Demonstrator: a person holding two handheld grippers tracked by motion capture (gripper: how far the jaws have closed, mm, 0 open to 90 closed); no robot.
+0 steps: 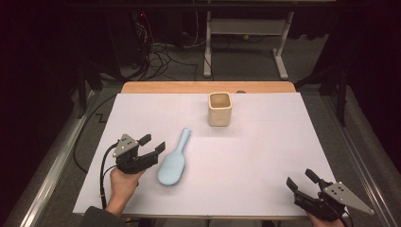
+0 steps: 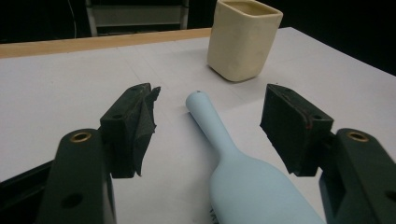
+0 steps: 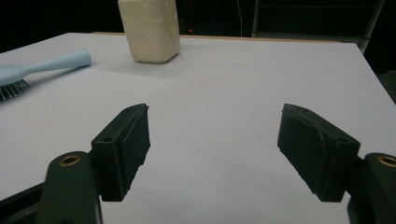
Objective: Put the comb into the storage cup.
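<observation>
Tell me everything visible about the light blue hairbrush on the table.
The hairbrush is light blue and looks like smooth plastic, with an oval head that narrows into a rounded handle. It lies flat, bristles down on the white table cover; dark bristles show under the head's edge. The handle points toward the cream cup, apart from it. The left gripper sits beside the head, jaws open, not touching it.

Dim room: grey carpet floor, tangled black cables upper left, a white desk frame behind the white-covered worktop
</observation>
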